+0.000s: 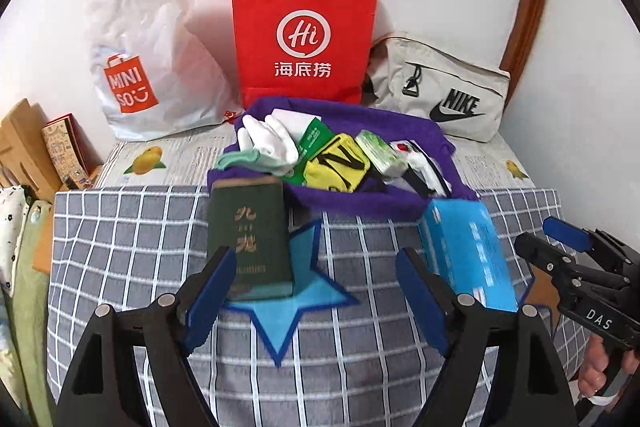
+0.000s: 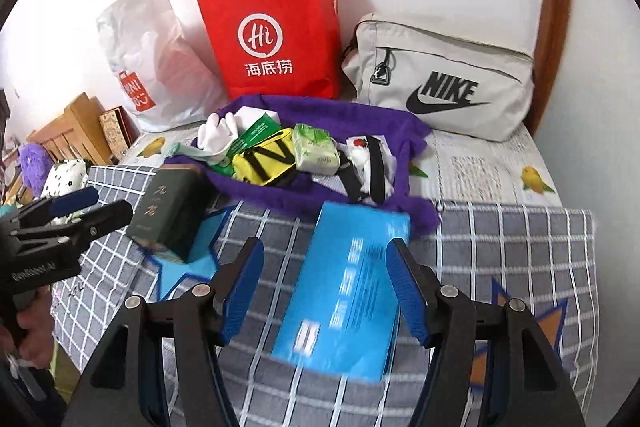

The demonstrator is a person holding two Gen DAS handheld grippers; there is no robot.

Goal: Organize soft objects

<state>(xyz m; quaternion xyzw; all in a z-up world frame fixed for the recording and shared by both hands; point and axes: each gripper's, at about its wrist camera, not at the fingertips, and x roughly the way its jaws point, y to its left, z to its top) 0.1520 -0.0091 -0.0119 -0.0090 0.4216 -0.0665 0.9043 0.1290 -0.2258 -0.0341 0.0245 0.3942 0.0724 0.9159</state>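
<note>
Soft objects, among them white cotton gloves (image 1: 267, 139), a yellow pouch with a black N (image 1: 336, 163) and a green tissue pack (image 1: 378, 151), lie heaped on a crumpled purple cloth (image 1: 360, 203) at the far edge of a grey checked pillow (image 1: 120, 239), in front of a red paper bag (image 1: 304, 39), a white plastic shopping bag (image 1: 148, 47) and a grey Nike pouch (image 1: 440, 87). In the left wrist view the left gripper (image 1: 316, 267) stands wide with nothing pressed between its pads; a dark green box with gold characters (image 1: 250, 231) stands upright on a blue star patch just beside its left finger, apparently not gripped. The right gripper (image 1: 560, 243) shows at the right edge, its opening hard to read from here. In the right wrist view the right gripper (image 2: 324, 267) is also spread, and a light blue flat carton (image 2: 348, 291) lies between its fingers, blurred and not clamped as far as I can tell. The green box (image 2: 172, 211) leans tilted there, near the left gripper (image 2: 80, 207). On a yielding pillow the tall box could topple, and the carton could slide off the front edge, if either jaw brushes it.
</note>
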